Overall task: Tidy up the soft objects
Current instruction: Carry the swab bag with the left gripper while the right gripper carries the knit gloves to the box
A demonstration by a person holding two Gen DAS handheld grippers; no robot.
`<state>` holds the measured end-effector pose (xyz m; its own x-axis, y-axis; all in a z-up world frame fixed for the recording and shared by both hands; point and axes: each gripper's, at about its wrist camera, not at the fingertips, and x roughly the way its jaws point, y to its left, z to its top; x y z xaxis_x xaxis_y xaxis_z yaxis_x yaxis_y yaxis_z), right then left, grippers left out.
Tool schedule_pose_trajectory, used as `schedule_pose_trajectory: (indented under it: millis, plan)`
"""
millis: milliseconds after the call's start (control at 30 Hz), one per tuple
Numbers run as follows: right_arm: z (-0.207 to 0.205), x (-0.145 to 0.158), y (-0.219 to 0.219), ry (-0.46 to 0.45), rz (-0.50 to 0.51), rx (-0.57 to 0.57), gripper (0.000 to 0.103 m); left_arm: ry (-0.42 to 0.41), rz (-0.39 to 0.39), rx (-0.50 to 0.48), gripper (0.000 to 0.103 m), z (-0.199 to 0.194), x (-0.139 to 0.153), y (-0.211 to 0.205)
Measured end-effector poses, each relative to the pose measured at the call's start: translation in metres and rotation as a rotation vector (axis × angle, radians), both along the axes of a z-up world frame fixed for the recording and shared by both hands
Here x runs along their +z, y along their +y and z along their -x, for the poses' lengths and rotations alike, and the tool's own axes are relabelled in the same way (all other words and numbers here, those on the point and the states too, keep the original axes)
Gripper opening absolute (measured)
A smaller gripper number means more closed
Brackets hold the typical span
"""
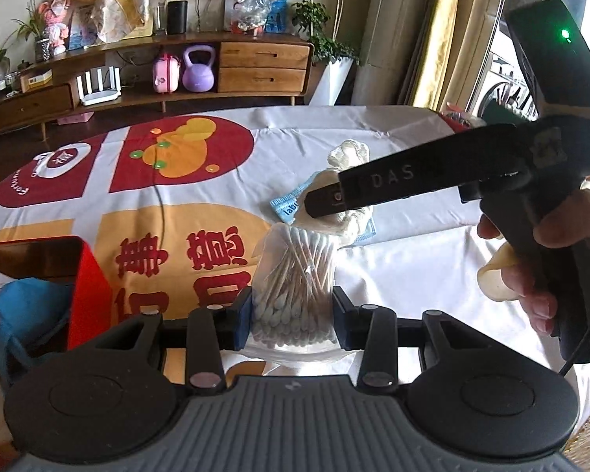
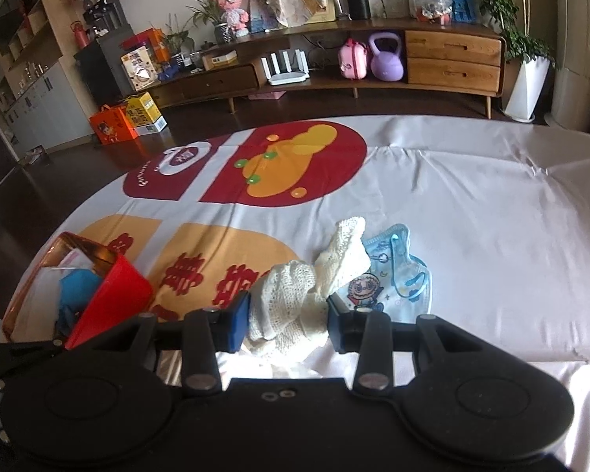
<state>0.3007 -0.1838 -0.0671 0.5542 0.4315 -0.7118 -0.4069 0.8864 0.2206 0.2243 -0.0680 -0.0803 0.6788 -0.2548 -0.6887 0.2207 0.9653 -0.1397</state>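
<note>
The left gripper (image 1: 293, 314) has its jaws clenched on a clear bag of cotton swabs (image 1: 295, 275), held just above the bench (image 1: 413, 275) near its front edge. The right gripper (image 2: 287, 320) grasps a cream knitted cloth (image 2: 291, 299) between its jaws, with a blue cartoon-print pouch (image 2: 393, 275) lying just right of it on the cloth-covered bench. A red box (image 2: 110, 295) sits at the near left, blue fabric inside.
</note>
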Motion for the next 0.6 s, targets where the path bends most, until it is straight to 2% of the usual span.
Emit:
schedule_pose_trajectory:
  millis: [600]
  plan:
    - [0.059,0.054,0.047,-0.077,0.020,0.108,0.040,-0.041,0.059,0.128,0.040,0.053,0.051,0.070]
